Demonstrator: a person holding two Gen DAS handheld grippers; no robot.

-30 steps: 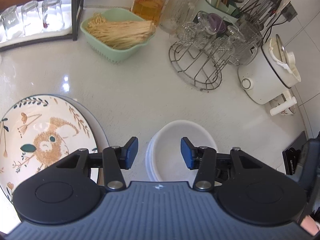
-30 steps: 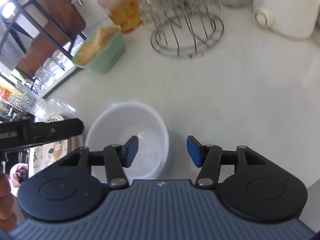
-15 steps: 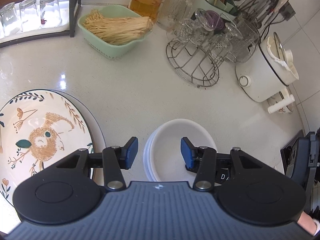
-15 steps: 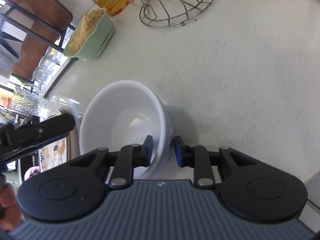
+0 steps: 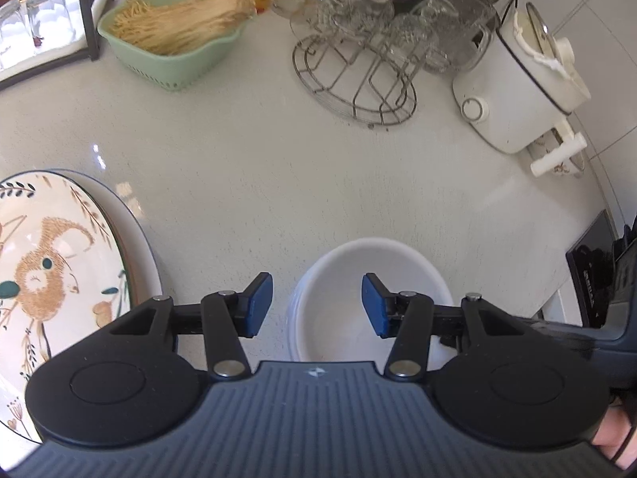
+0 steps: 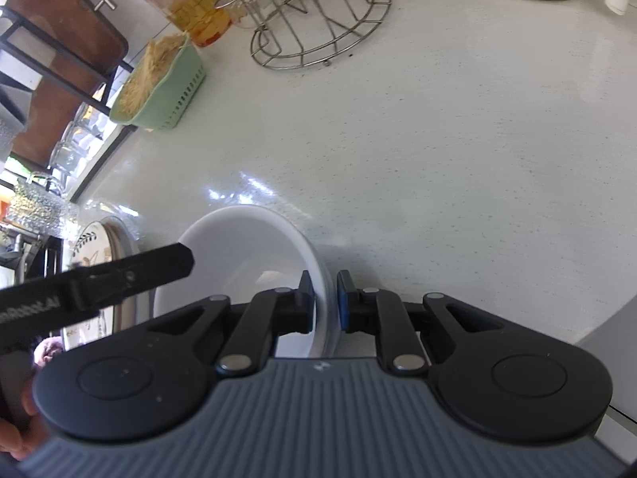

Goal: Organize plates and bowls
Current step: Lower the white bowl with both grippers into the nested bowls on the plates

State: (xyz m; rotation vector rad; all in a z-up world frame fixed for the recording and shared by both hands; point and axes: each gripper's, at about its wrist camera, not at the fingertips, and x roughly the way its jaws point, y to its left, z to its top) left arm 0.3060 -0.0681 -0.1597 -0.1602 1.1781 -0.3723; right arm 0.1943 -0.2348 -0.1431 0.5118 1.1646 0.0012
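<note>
A white bowl (image 5: 342, 290), seemingly nested in a second one, sits on the pale counter near the front edge. My right gripper (image 6: 323, 290) is shut on the bowl's (image 6: 239, 251) right rim, one pad inside and one outside. My left gripper (image 5: 317, 302) hovers open above the bowl's left rim, touching nothing; its finger crosses the right wrist view as a black bar (image 6: 119, 275). A large plate with a rabbit drawing (image 5: 47, 263) lies on another plate to the left of the bowl, and it shows in the right wrist view as a plate edge (image 6: 95, 247).
At the back stand a green basket of noodles (image 5: 171, 40), a wire rack of glasses (image 5: 358, 75), a white cooker (image 5: 517, 91) and a red-lidded jar (image 6: 187, 8). Upturned glasses (image 5: 36, 20) sit under a black shelf frame. A black device (image 5: 593, 275) stands at the right.
My right gripper has closed from open onto the bowl's right rim. My left gripper has come lower and a little closer to the counter, still open.
</note>
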